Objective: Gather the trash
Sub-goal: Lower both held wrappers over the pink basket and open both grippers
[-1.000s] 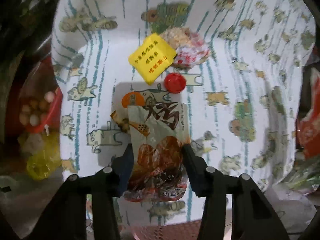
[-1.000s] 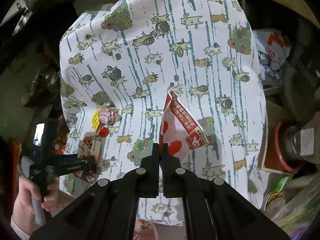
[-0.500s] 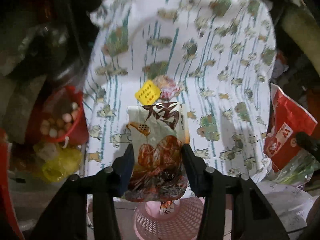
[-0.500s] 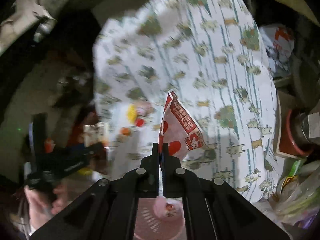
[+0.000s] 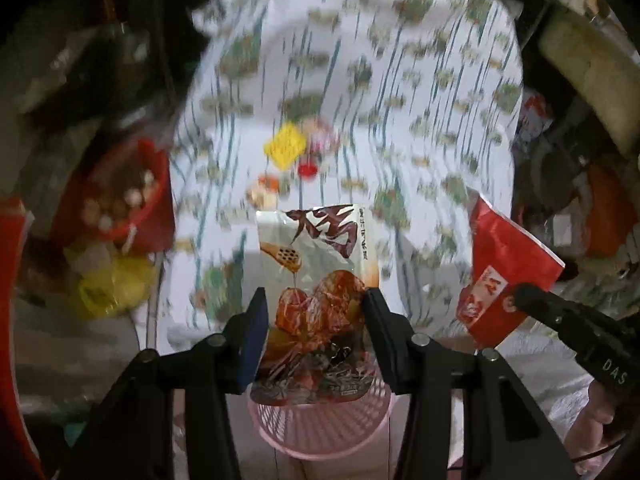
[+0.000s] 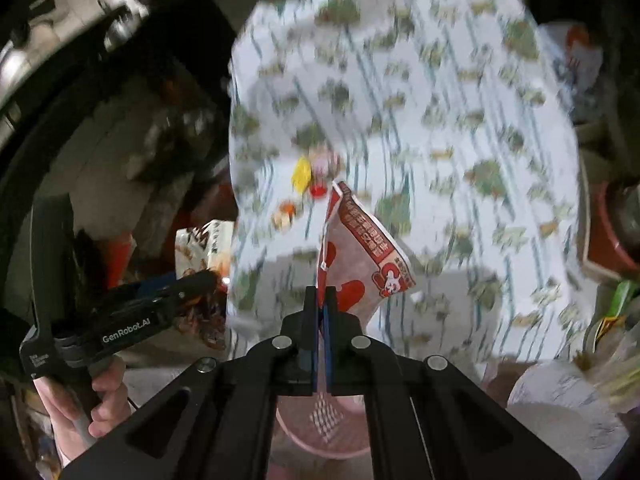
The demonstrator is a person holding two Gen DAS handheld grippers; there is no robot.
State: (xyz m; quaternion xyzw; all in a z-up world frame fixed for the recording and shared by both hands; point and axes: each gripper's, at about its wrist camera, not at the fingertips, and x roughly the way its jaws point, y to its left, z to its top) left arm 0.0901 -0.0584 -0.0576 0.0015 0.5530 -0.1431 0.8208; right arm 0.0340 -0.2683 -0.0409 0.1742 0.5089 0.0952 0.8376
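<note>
Both wrappers could miss the pink basket (image 5: 320, 424): left gripper (image 5: 312, 320) clamps the brown snack packet (image 5: 320, 292), right gripper (image 6: 321, 304) pinches the red wrapper (image 6: 360, 256) by 1 thin edge.

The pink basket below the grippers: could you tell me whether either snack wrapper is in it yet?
Not yet. Both wrappers are held above the pink basket: brown wrapper in left gripper, red wrapper in right gripper.

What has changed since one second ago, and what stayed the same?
Both grippers pulled back off the table: the pink basket has come into view under the brown snack packet and the red wrapper. Both grips unchanged; the yellow packet and red cap stayed.
</note>
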